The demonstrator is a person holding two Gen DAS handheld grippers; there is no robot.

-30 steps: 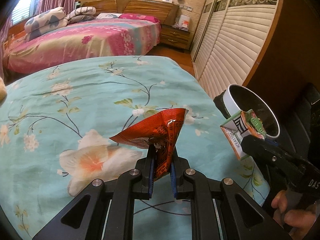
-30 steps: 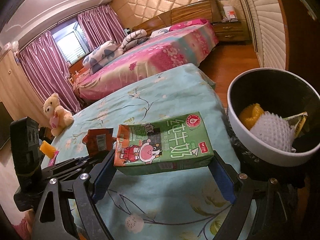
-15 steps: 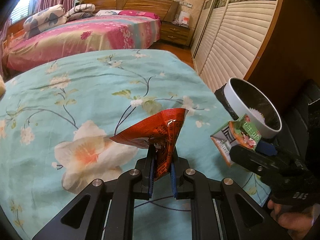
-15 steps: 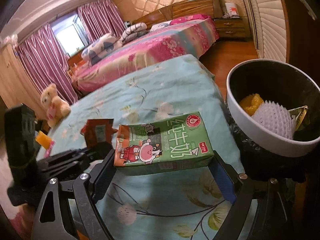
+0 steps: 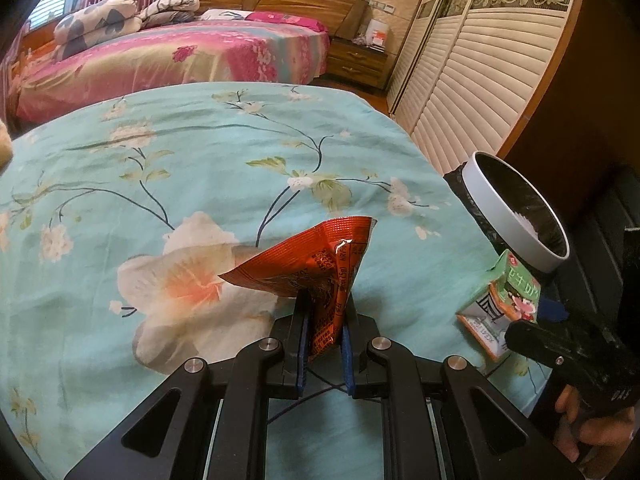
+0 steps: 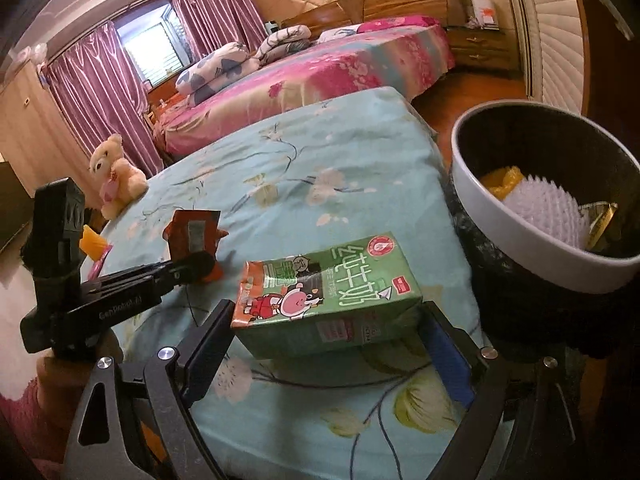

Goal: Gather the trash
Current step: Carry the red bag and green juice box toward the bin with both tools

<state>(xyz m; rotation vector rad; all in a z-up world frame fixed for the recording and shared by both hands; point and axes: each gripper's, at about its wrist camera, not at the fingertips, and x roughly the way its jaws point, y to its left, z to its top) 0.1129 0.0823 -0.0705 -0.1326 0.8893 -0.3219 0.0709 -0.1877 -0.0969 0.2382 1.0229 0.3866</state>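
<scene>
Beside the white-rimmed trash bin (image 6: 516,268), at two o'clock from the right gripper (image 6: 326,344), the green milk carton (image 6: 328,292) is spanned by widely spread jaws. It is best lifted over the rim before release. The red snack wrapper (image 5: 316,268) is pinched in the nearly closed left gripper (image 5: 324,344).

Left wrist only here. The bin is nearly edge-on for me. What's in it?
Observer: The bin holds a white foam net, something orange and a gold-coloured wrapper, with room to spare.
Operator: How is the right side holding the carton?
Observer: The right gripper has the milk carton lengthwise, a pad at each end, printed face up, just left of the bin.
Operator: Anything on the bed outside my frame?
Observer: A small orange piece lies at the left edge of the bed, below a teddy bear. I cannot tell whether it is trash.
</scene>
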